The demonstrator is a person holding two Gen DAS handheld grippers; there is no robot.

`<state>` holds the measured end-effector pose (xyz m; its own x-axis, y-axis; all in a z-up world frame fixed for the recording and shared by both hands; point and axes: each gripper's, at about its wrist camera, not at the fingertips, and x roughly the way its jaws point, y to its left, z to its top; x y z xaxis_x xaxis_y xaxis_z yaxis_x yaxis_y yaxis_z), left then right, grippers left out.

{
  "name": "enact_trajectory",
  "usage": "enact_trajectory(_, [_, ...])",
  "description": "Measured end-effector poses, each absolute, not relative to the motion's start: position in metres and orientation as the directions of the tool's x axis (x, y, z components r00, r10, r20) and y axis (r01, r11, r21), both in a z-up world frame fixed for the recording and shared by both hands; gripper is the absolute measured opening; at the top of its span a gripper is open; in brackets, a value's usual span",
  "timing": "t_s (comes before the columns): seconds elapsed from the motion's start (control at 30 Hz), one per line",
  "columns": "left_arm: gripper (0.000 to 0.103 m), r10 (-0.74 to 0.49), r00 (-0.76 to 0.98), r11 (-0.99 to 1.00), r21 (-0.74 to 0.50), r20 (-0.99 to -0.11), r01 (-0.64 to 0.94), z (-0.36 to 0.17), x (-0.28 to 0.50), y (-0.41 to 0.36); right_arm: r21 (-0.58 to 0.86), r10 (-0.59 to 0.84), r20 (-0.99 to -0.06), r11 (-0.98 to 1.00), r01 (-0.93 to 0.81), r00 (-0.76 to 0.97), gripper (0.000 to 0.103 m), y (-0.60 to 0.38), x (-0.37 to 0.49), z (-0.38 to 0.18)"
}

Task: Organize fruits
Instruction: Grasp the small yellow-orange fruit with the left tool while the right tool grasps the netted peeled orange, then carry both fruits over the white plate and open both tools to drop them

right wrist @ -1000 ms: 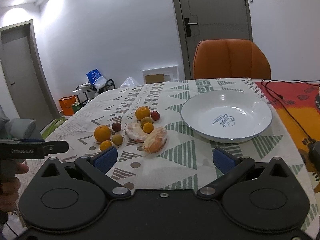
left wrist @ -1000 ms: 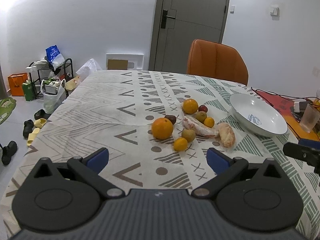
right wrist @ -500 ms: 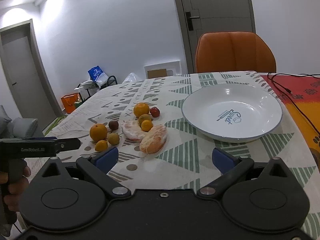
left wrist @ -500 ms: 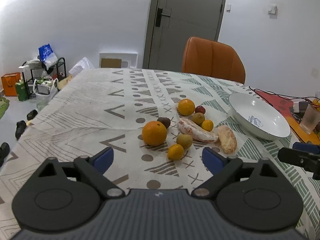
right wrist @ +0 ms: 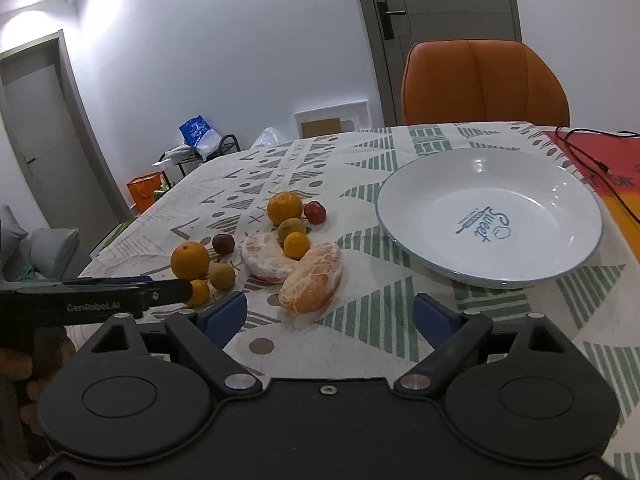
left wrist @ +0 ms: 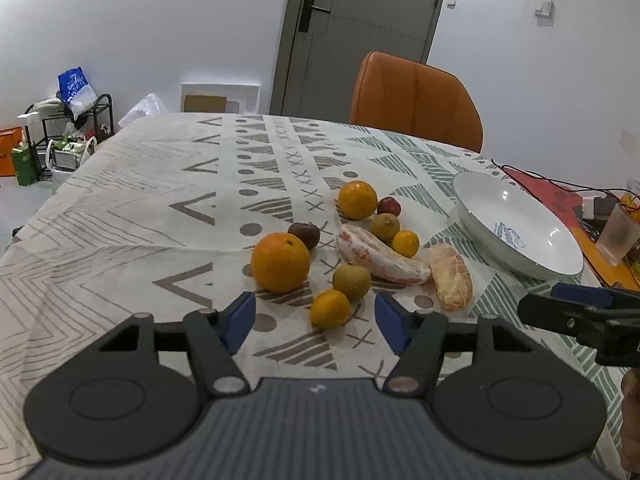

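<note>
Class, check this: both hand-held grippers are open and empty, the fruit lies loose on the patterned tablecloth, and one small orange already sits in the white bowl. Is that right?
Not quite. The round white ceramic bowl with blue lettering holds nothing, as the right wrist view shows. Every fruit, including the nearest small orange citrus, lies on the patterned tablecloth. The left hand-held gripper and right hand-held gripper are indeed open and empty.

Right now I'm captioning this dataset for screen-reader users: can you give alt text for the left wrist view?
The open left gripper hovers low over a patterned tablecloth, its blue fingertips framing a small mandarin at the near edge of a fruit cluster. An empty white plate sits to the right, an orange chair behind.
</note>
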<state>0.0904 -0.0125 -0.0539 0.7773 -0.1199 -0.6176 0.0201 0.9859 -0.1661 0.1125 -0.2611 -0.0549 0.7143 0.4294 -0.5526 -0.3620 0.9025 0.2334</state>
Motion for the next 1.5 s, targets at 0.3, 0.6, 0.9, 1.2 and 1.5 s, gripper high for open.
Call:
enact_trajectory(0.3, [0.049,-0.136,0.746,0.983,-0.181,-0.652,0.021,-0.067,0.107,-0.012,0.245,0.438,-0.576,0.898,-0.365,0.690,0.090,-0.253,0.130,-0.063])
enact_trajectory(0.6, [0.022,-0.161,0.743,0.979,-0.200,-0.650,0.037,-0.066,0.110,-0.010,0.251,0.447,-0.611,0.892,-0.375,0.653,0.085,-0.234,0.148,-0.074])
enact_trajectory(0.9, [0.022,-0.148,0.753,0.976,-0.217,-0.641,0.006,-0.062,0.108,0.002,0.250,0.456,-0.616,0.887,-0.389,0.643,0.075,-0.222,0.157,-0.078])
enact_trajectory(1.2, [0.022,-0.140,0.756,0.976,-0.216,-0.640,-0.002,-0.062,0.107,0.003,0.201,0.435,-0.604,0.894,-0.400,0.668,0.061,-0.215,0.168,-0.080])
enact_trajectory(1.5, [0.022,-0.146,0.761,0.977,-0.213,-0.632,0.010,-0.060,0.103,-0.001,0.210,0.445,-0.604,0.889,-0.406,0.662,0.039,-0.222,0.163,-0.080])
